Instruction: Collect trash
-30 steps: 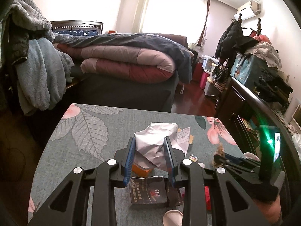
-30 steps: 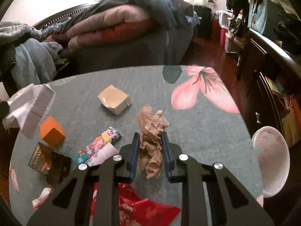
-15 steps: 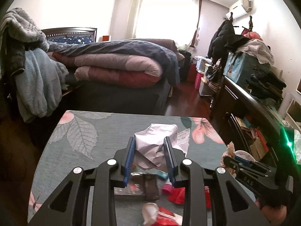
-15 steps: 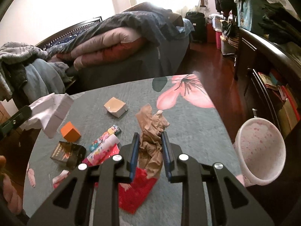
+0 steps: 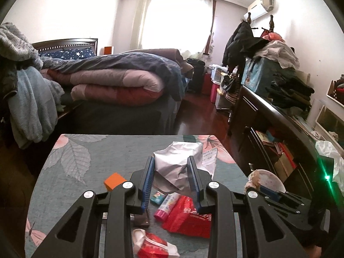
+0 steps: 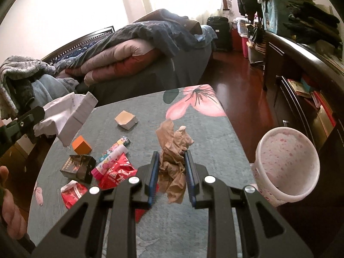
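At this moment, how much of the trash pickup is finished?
Done: nothing visible inside the speckled bin yet. In hand: the left gripper clamps crumpled white paper; the right gripper clamps a brown wad. Left on the table: orange block, tan box, glue stick, red wrappers, dark packet.

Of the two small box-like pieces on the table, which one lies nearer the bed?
The tan cardboard box; the orange block lies closer to the dark opened carton.
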Tool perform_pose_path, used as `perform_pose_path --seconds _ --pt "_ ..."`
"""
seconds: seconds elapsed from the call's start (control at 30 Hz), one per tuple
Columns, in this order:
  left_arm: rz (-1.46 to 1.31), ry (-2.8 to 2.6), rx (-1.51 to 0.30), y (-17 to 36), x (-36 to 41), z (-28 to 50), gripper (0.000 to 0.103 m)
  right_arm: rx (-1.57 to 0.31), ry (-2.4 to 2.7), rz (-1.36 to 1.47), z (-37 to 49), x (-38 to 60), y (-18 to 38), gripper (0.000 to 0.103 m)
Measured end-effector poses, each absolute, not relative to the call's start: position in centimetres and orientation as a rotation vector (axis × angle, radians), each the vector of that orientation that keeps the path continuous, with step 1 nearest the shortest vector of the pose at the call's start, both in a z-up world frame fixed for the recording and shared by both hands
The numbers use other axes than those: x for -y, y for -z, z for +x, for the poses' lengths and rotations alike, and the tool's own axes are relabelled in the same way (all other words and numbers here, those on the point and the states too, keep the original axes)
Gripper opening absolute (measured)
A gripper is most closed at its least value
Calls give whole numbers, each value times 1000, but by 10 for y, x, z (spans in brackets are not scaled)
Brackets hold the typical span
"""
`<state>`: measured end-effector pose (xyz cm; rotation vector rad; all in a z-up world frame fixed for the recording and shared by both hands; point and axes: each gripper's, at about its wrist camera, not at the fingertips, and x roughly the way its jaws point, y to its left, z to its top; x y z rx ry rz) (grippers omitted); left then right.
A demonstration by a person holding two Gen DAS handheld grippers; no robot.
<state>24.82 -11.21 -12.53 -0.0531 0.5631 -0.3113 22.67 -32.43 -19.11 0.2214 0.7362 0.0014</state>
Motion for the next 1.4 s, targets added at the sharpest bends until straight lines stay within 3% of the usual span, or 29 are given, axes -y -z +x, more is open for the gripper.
perform_pose_path --seconds 0.8,1.4 --pt "70 457 -573 124 216 240 31 -686 96 319 188 407 196 24" --pt "190 693 -584 139 348 238 31 -668 347 417 155 531 221 24"
